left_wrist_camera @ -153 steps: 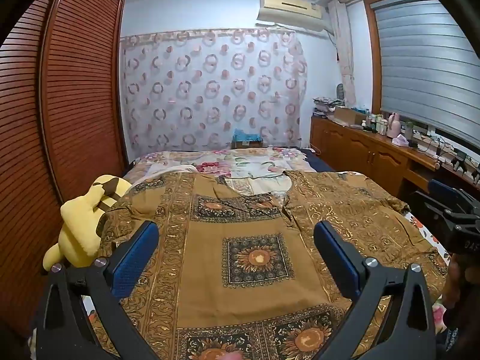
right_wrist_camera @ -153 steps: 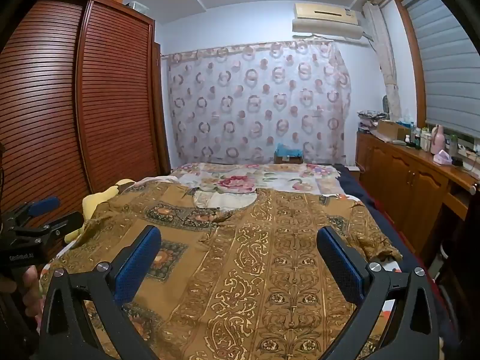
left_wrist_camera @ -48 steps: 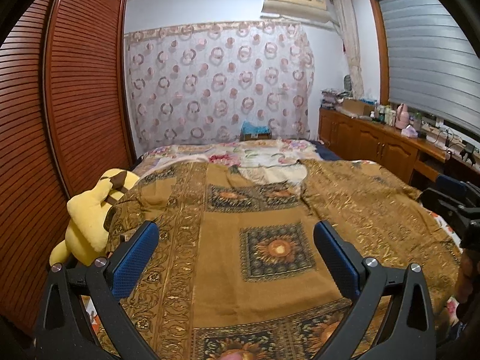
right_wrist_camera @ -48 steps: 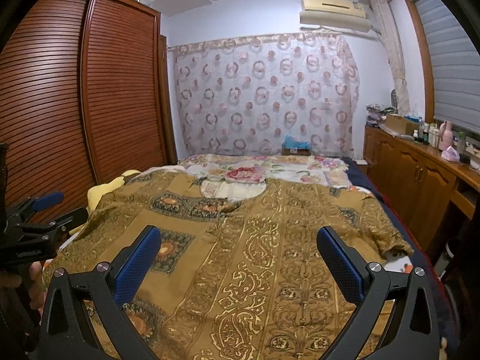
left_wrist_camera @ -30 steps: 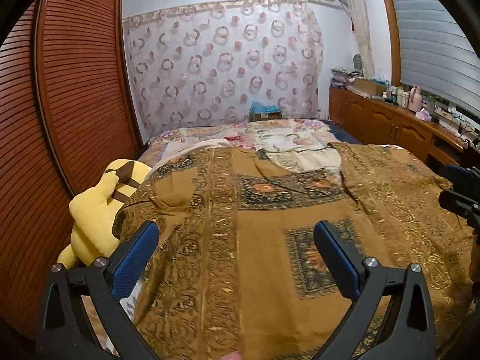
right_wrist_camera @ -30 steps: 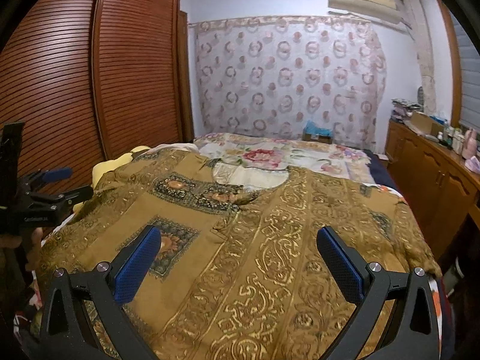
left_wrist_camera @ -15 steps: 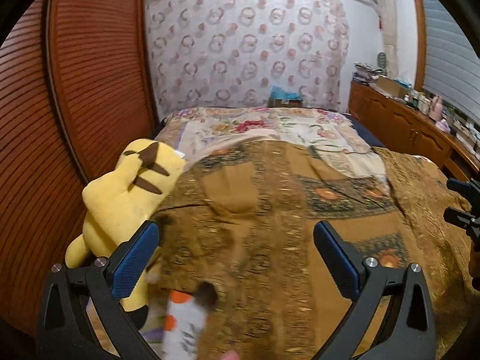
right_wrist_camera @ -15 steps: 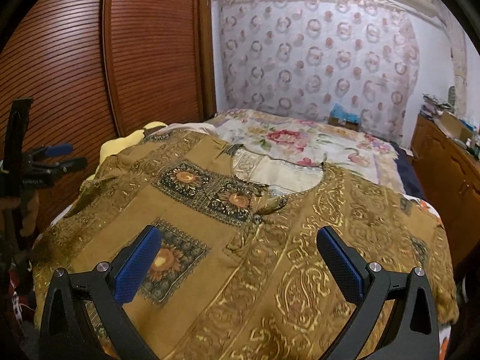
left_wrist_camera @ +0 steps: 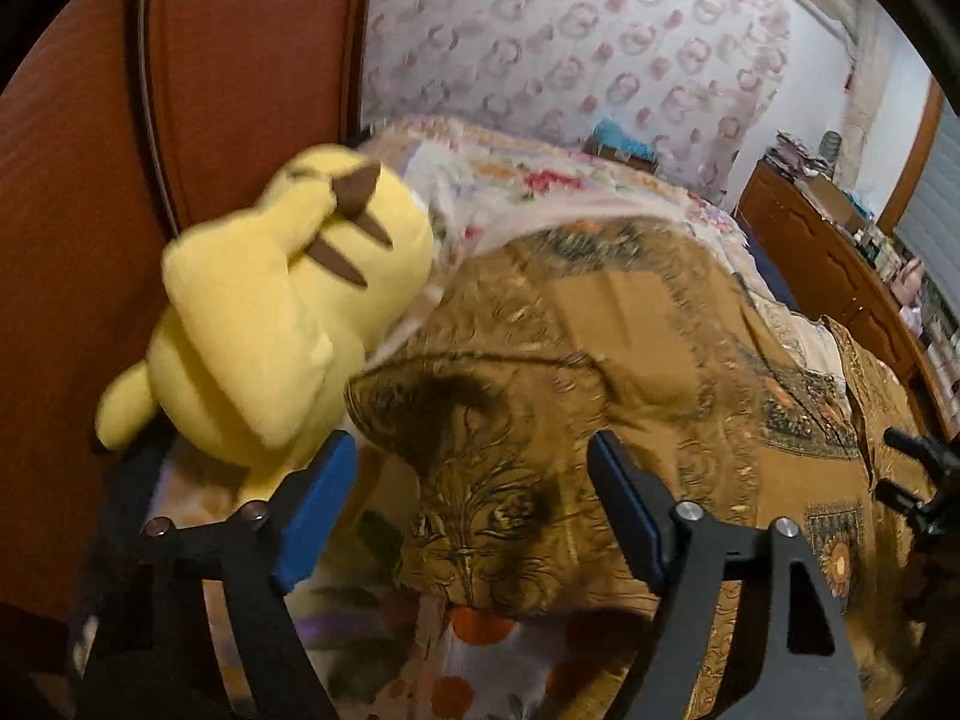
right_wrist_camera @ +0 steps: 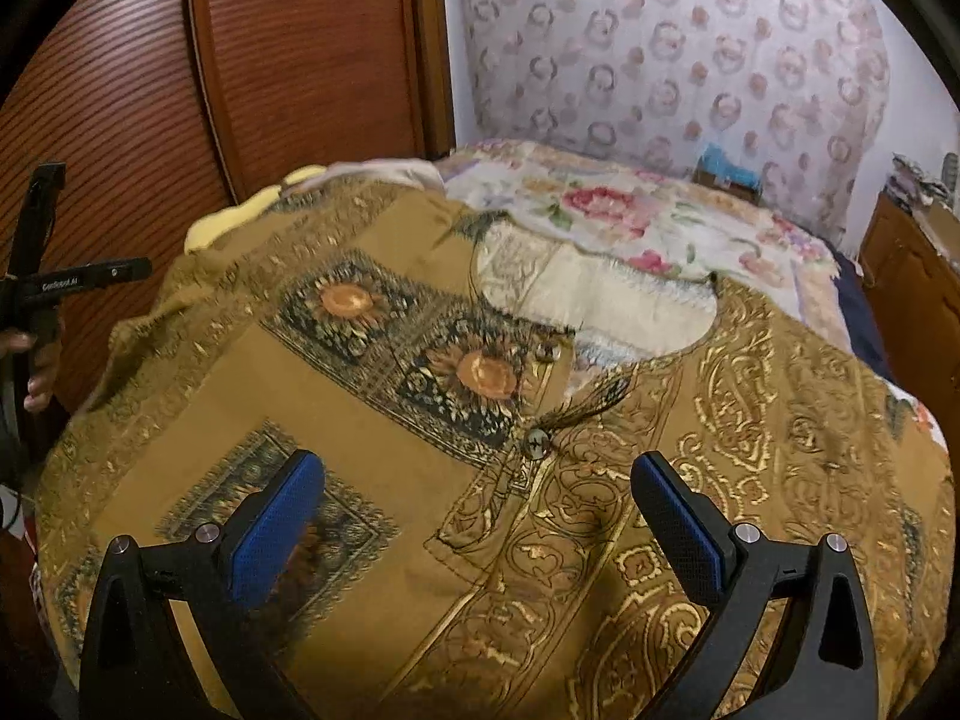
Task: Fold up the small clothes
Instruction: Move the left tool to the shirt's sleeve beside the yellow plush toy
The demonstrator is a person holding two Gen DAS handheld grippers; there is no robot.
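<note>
**Q:** What is hidden, cut off or hard to make out?

**A:** The left wrist view is motion-blurred; the print on the brown shirt (left_wrist_camera: 630,372) smears near the left gripper (left_wrist_camera: 471,510). The shirt's hem runs off the bottom of both views, behind the black gripper frames. In the right wrist view the yellow plush toy (right_wrist_camera: 240,216) shows only as a sliver past the shirt's far-left shoulder. The right gripper (left_wrist_camera: 918,480) appears in the left view only as dark tips at the right edge, and the left gripper appears in the right view as a dark bar at the left edge, so neither view shows the other's fingers clearly.

**Q:** Where does the shirt lie, and which way does it point?

**A:** It lies spread flat, front up, on the floral bedspread (right_wrist_camera: 630,210). Ahead of the right gripper (right_wrist_camera: 480,516), its long axis runs from the fingers away to the collar, with the neck opening at the far end and the buttoned placket between the two pads. Ahead of the left gripper lies the sleeve end, its cuff just forward of the gap; the plush toy (left_wrist_camera: 270,312) sits beyond the left pad, just beside the sleeve.

**Q:** State of the tongs?

**A:** Both stand wide apart, blue pads parted, gripping nothing; whether they touch the cloth cannot be told.
</note>
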